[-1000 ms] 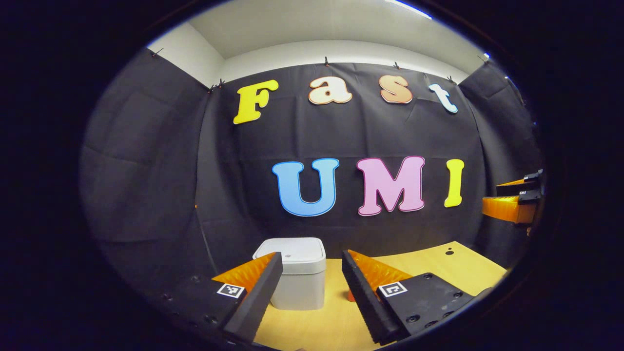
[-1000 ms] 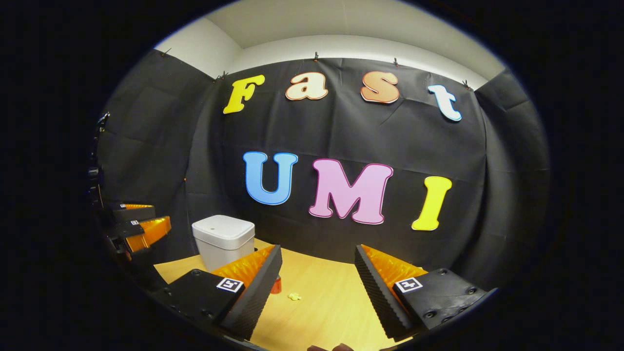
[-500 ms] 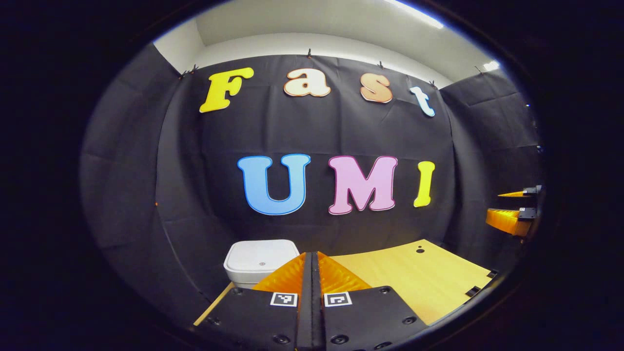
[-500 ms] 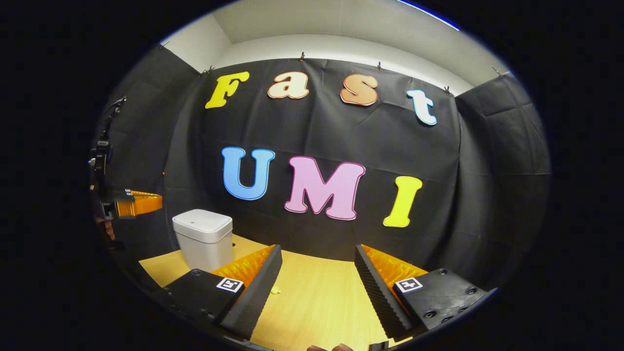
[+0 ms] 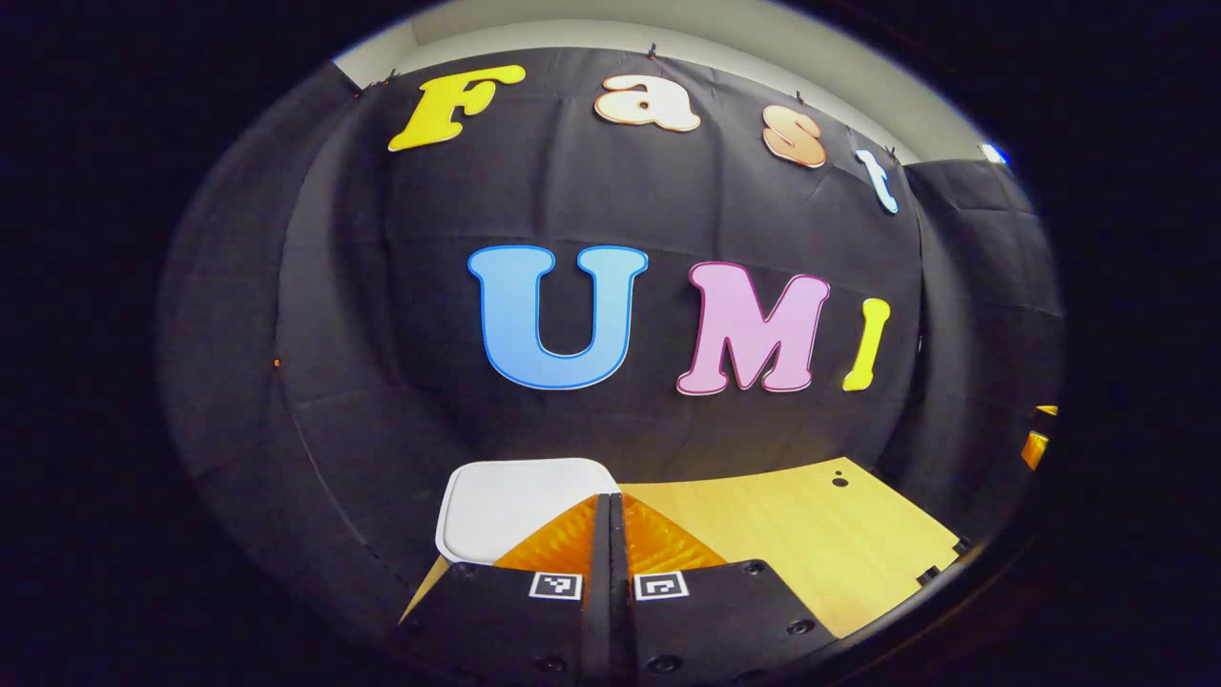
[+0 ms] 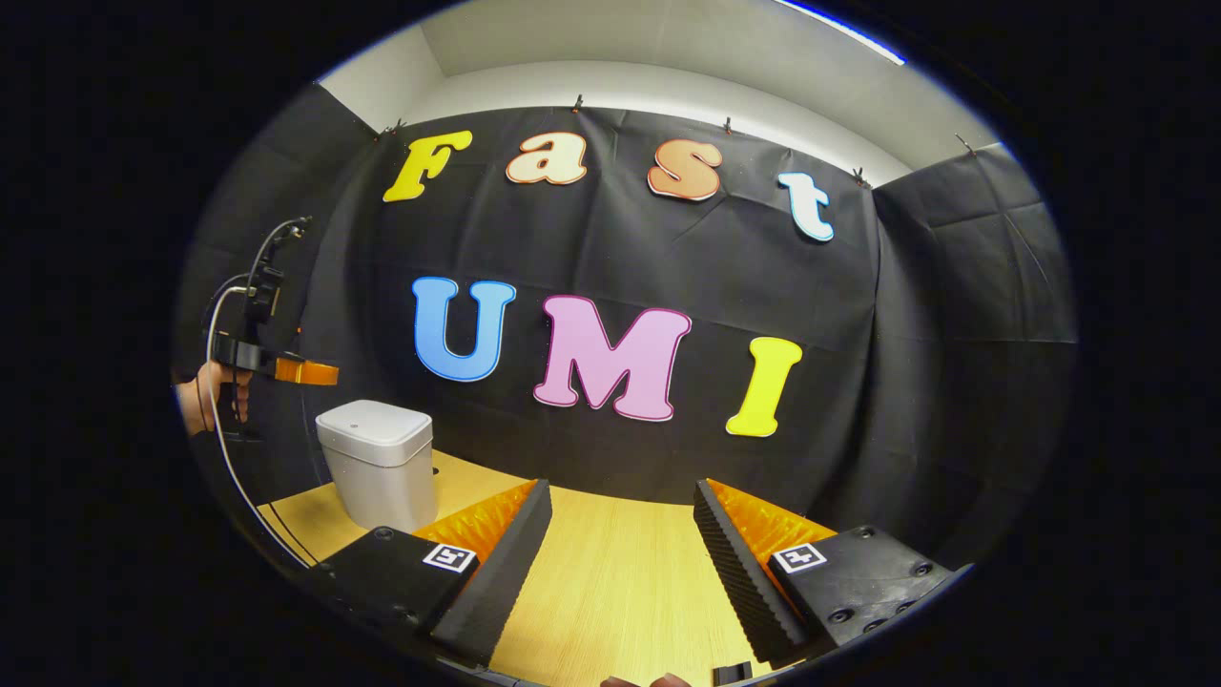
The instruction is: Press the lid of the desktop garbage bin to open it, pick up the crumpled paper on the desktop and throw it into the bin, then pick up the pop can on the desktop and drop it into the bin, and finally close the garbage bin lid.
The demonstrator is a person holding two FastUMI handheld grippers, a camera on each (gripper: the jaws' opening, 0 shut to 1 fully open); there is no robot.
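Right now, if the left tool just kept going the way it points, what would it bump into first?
Probably the bin lid. The left tool is shut, its tip over the lid's near right part in the left gripper view. The right gripper view shows it above the bin, so a level path might pass over to the cloth wall.

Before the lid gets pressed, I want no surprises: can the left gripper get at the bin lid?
Probably yes. The left gripper, fingers shut together, hangs just above the garbage bin, apart from its closed lid, with nothing visible between them; a short move down should reach it.
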